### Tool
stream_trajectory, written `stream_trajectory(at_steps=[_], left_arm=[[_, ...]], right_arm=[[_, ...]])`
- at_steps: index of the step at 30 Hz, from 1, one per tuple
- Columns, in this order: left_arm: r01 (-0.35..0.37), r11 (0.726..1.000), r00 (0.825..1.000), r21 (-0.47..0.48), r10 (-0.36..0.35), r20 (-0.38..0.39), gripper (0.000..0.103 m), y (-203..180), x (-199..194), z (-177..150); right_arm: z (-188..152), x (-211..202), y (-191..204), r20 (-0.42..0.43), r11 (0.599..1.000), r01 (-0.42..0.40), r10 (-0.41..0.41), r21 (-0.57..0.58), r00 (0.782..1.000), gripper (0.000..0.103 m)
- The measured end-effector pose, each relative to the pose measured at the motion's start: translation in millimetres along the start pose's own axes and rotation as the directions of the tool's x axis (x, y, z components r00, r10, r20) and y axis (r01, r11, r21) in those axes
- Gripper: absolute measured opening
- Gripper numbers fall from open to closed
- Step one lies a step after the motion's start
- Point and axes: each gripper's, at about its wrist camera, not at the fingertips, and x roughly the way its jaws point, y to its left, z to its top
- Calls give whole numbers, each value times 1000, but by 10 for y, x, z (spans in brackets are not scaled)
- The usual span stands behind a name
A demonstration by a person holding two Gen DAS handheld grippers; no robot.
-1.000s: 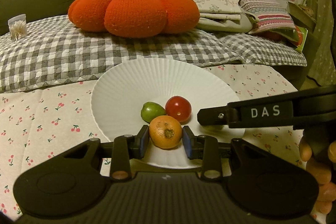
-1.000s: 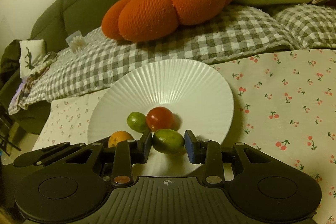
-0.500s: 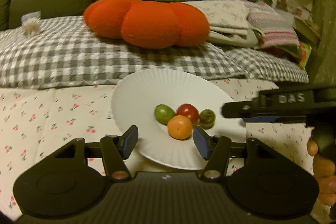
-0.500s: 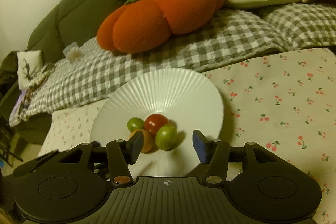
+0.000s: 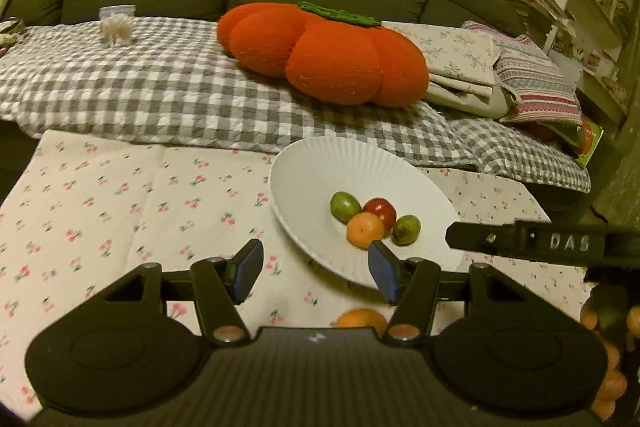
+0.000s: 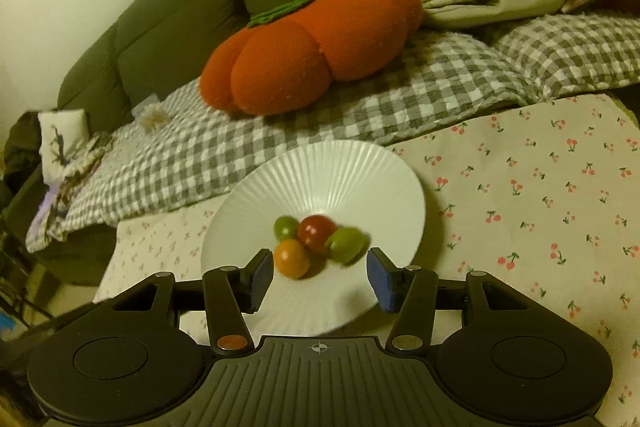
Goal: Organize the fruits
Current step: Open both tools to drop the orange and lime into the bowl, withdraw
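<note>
Plate: a white ribbed plate (image 6: 340, 171) sits on the worktop's cherry-print cloth (image 6: 540, 195), in front of a checked blanket.
Fruit on plate: 4 pieces bunched together and touching near the middle: an orange (image 6: 293, 258), a red tomato (image 6: 317, 231), a small green fruit (image 6: 285, 227) and a larger green fruit (image 6: 346, 244), slightly blurred.
Fruit off plate: 1 more orange fruit (image 5: 359, 318) lies on the cloth just below the left claw, partly hidden by it.
Left claw (image 5: 315, 273): spread, nothing between its pads, off the plate's near-left edge.
Right claw (image 6: 320, 273): opening, empty, with the fruit just beyond its pads.
Progress: likely well along; 4 fruits placed, at least 1 left to collect.
Unclear: orange shapes at the left view's right edge cannot be identified.
</note>
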Motion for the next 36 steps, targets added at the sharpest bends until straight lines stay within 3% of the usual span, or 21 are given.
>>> stream_trajectory(at_steps=[12,15,28,36], left_arm=[[-82,996,996,-36,81,-41,67,171,-320,-133],[-102,994,995,-50,101,-25,78,214,-429,-154],[-155,983,988,-100,152,-38,81,487,-764,-398],[-124,989,989,-77,116,-96,80,435,-813,-664]], right_arm=[[-290,-390,366,33,994,-8,11,-104,999,62],[-332,-427,422,35,995,-7,11,-104,999,67],[-605,-626,581,41,993,-16,21,-117,999,74],[-755,-724,541,24,997,-20,22,-77,999,78]])
